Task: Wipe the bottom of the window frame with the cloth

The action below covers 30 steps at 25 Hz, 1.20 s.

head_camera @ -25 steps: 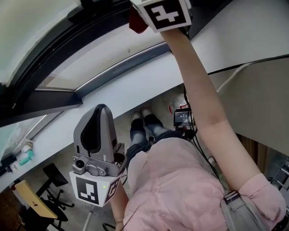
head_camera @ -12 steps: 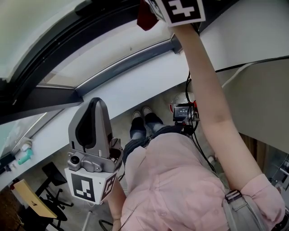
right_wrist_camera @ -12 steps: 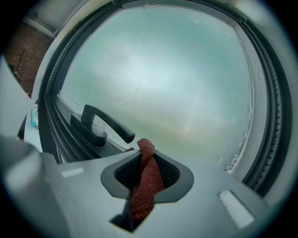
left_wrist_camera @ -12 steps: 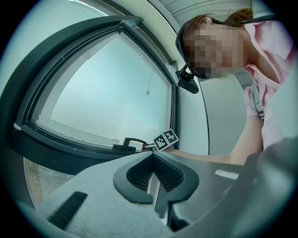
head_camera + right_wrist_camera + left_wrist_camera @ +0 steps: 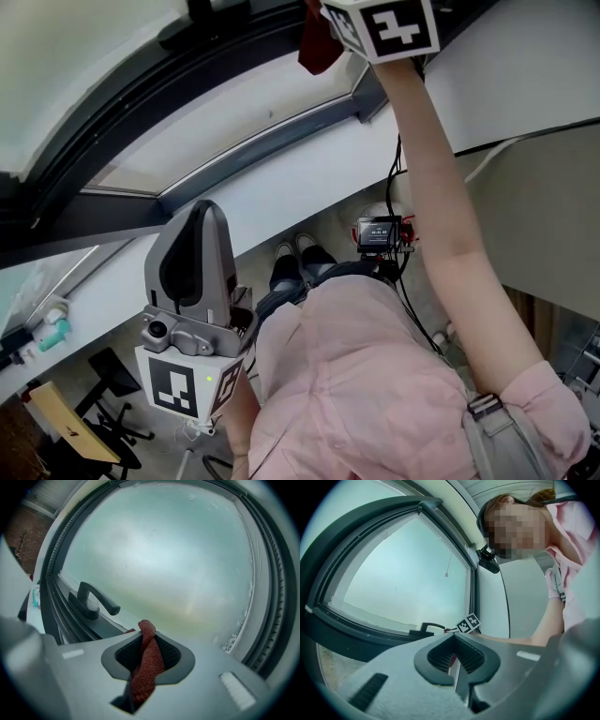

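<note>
My right gripper (image 5: 146, 637) is shut on a dark red cloth (image 5: 146, 660), which bunches up between its fingers. In the head view the cloth (image 5: 317, 47) hangs at the top by the gripper's marker cube (image 5: 389, 28), against the dark window frame (image 5: 281, 131) near a corner. The frosted pane (image 5: 164, 559) fills the right gripper view, with the frame's rim (image 5: 274, 597) at the right. My left gripper (image 5: 204, 220) is held low at the lower left, well away from the window, pointing up. Its jaws are shut with nothing between them.
A dark window handle (image 5: 96, 603) sticks out of the frame just left of the cloth. A white sill (image 5: 281, 183) runs below the frame. Far below are the person's shoes, a small device with a screen (image 5: 378, 232) and dark chairs (image 5: 112, 412).
My right gripper has carried the cloth to the right along the frame. The left gripper has barely moved.
</note>
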Available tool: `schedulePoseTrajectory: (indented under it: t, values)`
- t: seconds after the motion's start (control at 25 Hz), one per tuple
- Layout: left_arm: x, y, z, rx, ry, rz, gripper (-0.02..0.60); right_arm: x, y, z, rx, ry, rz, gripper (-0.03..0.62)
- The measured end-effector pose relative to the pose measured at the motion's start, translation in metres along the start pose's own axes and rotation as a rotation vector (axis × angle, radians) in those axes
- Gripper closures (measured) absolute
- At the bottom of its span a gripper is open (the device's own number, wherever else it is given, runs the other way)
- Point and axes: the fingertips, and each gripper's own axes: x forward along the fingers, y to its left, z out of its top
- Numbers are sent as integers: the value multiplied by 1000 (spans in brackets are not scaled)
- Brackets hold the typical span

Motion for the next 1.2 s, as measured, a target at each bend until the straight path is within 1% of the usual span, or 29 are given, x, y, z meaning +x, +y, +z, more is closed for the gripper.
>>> schedulePoseTrajectory:
  t: [0.08,0.2,0.28,0.44,0.56,0.64,0.72,0.84,1.04,1.2]
  values:
    - [3,1,-2,4,7,15,583,-1,-5,-2,-4,2,-12,536]
    - [15,6,-11,36,51,63,583,-5,-27,-6,-39,3,-85,536]
    - [27,6,-11,48,64,75,583,-9,-40,-5,-66,-5,-112,536]
    - [40,-4,7,49,49,78,583,-19,-48,-6,-45,6,-82,536]
    - [43,-1,12,55,33,97,583,-18,-48,-6,-47,6,-67,534]
    - [45,3,13,56,30,116,583,-21,-48,-4,-63,-22,-74,534]
    - [45,5,14,56,27,128,583,-24,-48,-4,-74,-77,-85,535]
    - [44,3,16,57,23,132,583,-27,-46,-3,-83,-138,-108,535]
    - [45,-2,16,50,20,127,583,-26,-49,-3,-84,-124,-106,534]
    - [45,-4,14,39,22,127,583,-29,-64,-9,-73,-110,-129,534]
